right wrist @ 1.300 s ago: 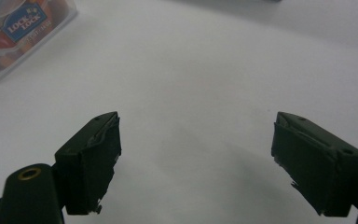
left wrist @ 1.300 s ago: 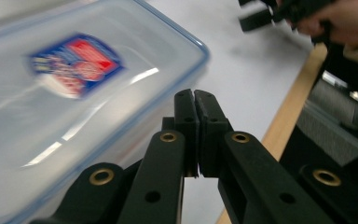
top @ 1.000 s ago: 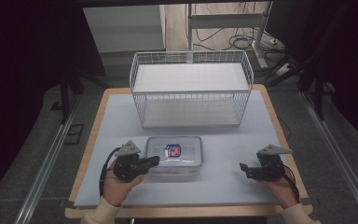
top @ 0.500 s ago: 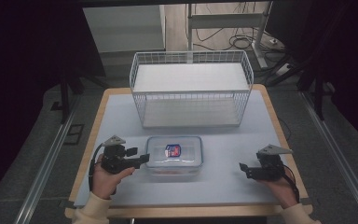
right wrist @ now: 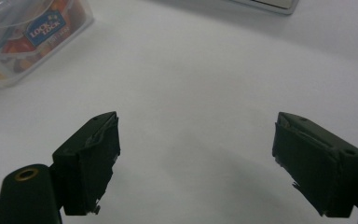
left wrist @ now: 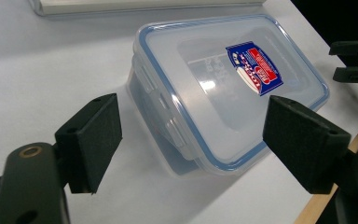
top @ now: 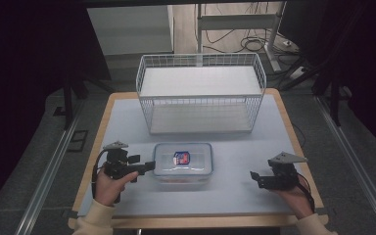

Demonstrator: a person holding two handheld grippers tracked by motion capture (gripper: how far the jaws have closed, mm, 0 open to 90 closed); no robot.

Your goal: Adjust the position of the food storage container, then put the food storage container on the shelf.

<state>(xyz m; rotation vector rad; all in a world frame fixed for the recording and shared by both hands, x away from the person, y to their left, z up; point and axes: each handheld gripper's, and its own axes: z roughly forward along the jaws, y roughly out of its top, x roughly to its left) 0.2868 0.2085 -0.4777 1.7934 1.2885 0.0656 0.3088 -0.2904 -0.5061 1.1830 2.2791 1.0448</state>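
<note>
A clear plastic container [top: 182, 161] with a blue-rimmed lid and a red and blue label lies flat on the table near the front middle. My left gripper [top: 150, 166] is just off its left end and stands open. In the left gripper view the container [left wrist: 223, 93] lies ahead of the gripper [left wrist: 198, 140], whose jaws are spread wide with nothing held. My right gripper [top: 253, 177] rests open at the front right, well away from the container. In the right gripper view the gripper [right wrist: 196, 154] is over bare table, with the container [right wrist: 23, 32] at the upper left.
A white wire basket [top: 200, 93] stands at the back middle of the table. The table's wooden edge [top: 196, 221] runs along the front. The right gripper [left wrist: 354, 60] appears far off at the upper right of the left gripper view.
My left gripper has drawn back a little to the left, away from the container's left end. The container and the right gripper have not moved.
</note>
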